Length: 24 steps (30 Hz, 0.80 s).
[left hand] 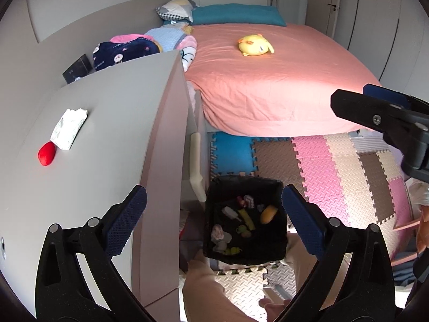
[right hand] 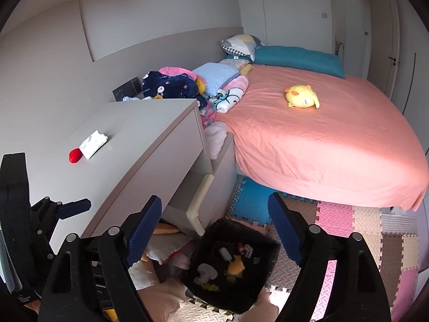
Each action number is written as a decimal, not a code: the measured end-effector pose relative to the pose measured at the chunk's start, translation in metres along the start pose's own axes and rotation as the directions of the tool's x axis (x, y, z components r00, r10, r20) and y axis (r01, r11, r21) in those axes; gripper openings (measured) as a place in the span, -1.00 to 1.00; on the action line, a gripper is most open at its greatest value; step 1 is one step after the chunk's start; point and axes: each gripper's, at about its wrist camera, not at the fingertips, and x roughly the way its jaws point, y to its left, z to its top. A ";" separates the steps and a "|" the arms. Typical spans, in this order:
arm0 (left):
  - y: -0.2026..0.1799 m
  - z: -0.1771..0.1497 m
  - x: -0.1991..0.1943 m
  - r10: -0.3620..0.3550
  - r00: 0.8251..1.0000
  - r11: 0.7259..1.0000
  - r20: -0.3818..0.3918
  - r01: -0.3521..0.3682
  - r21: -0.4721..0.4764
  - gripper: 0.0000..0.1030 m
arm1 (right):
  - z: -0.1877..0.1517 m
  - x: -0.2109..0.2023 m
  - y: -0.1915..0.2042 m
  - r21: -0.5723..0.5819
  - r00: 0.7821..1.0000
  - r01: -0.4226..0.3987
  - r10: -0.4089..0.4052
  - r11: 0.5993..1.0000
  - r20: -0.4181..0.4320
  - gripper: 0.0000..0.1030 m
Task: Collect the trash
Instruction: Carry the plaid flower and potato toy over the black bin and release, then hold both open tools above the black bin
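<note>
A black-lined trash bin [left hand: 254,187] stands on the floor beside a grey cabinet [left hand: 112,139] and holds several small scraps, among them an orange piece [left hand: 269,213]. My left gripper [left hand: 214,201] hangs above the bin, open, with nothing between its blue pads. My right gripper [right hand: 214,204] is open and empty too, over the same bin [right hand: 254,289]. On the cabinet top lie a crumpled white wrapper [left hand: 68,128] and a small red scrap [left hand: 47,154], touching each other. The wrapper [right hand: 93,141] and the red scrap [right hand: 75,155] show in the right wrist view as well.
A bed with a pink sheet [left hand: 268,86] fills the back, with a yellow plush toy [left hand: 254,45] on it and folded blankets [left hand: 126,48] at its left. Coloured foam mats [left hand: 335,177] cover the floor. A person's legs [left hand: 209,289] are just below the bin.
</note>
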 end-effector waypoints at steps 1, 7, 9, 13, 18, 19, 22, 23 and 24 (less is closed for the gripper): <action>0.001 -0.001 0.001 -0.001 1.000 1.000 -0.003 0.001 -0.003 0.89 | 0.000 0.001 0.000 -0.001 1.000 0.001 -0.001 1.000 -0.001 0.58; 0.003 -0.001 0.002 -0.001 1.000 1.000 -0.005 0.001 -0.001 0.89 | -0.002 0.002 0.000 -0.005 1.000 0.005 -0.005 1.000 -0.012 0.58; 0.003 -0.002 0.001 0.000 1.000 1.000 -0.001 0.000 -0.002 0.89 | -0.002 0.003 0.001 -0.006 1.000 0.003 -0.003 1.000 -0.012 0.58; 0.004 -0.003 0.002 -0.004 1.000 1.000 -0.001 0.004 -0.005 0.89 | -0.004 0.005 0.003 -0.012 1.000 -0.001 0.001 1.000 -0.018 0.59; 0.009 -0.003 0.005 -0.003 1.000 1.000 -0.009 0.003 -0.014 0.89 | -0.002 0.010 0.007 -0.015 1.000 -0.009 0.009 1.000 -0.026 0.58; 0.009 -0.003 0.005 -0.003 1.000 1.000 -0.009 0.003 -0.016 0.89 | -0.002 0.010 0.007 -0.016 1.000 -0.010 0.010 1.000 -0.026 0.58; 0.012 -0.003 0.005 -0.006 1.000 1.000 -0.006 0.006 -0.023 0.89 | 0.000 0.013 0.010 -0.017 0.999 -0.017 0.017 1.000 -0.028 0.58; 0.014 -0.002 0.005 -0.005 1.000 1.000 -0.005 0.005 -0.024 0.89 | 0.001 0.014 0.011 -0.018 0.999 -0.021 0.020 1.000 -0.029 0.58; 0.016 -0.001 0.005 0.000 1.000 1.000 -0.006 0.000 -0.025 0.89 | 0.002 0.015 0.013 -0.018 0.999 -0.023 0.023 1.000 -0.029 0.58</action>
